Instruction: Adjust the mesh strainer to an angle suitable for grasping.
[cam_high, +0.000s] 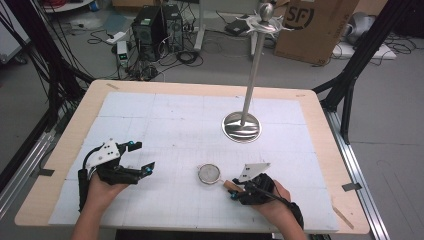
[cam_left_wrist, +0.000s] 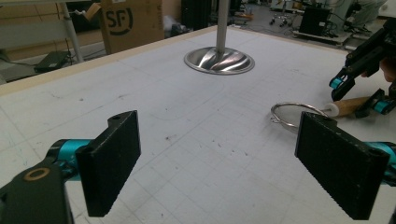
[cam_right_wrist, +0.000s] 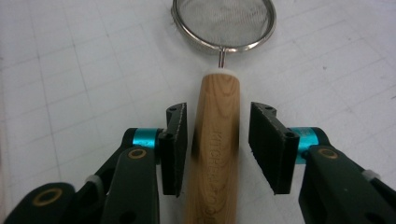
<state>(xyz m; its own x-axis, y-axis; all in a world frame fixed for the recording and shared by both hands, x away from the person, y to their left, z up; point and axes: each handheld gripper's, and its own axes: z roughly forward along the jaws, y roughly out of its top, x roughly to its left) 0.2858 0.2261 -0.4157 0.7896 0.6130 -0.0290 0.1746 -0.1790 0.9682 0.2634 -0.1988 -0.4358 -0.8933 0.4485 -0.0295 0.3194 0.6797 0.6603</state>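
Observation:
A small wire-mesh strainer (cam_high: 209, 173) with a wooden handle (cam_high: 230, 185) lies flat on the white gridded mat, near the front and right of centre. My right gripper (cam_high: 235, 192) straddles that handle from the near end. In the right gripper view the handle (cam_right_wrist: 217, 140) runs up between the two black pads to the mesh bowl (cam_right_wrist: 223, 21); the left pad sits almost against the wood and a gap shows at the right pad, so nothing is clamped. My left gripper (cam_high: 142, 156) rests at the front left, jaws wide open and empty (cam_left_wrist: 219, 126). It looks across at the strainer (cam_left_wrist: 294, 114).
A tall metal stand (cam_high: 241, 127) with a round shiny base rises at the mat's back right, also seen ahead of the left gripper (cam_left_wrist: 219, 60). The wooden table edge (cam_high: 325, 150) frames the mat. Computers, cables and a cardboard box (cam_high: 312, 25) sit on the floor beyond.

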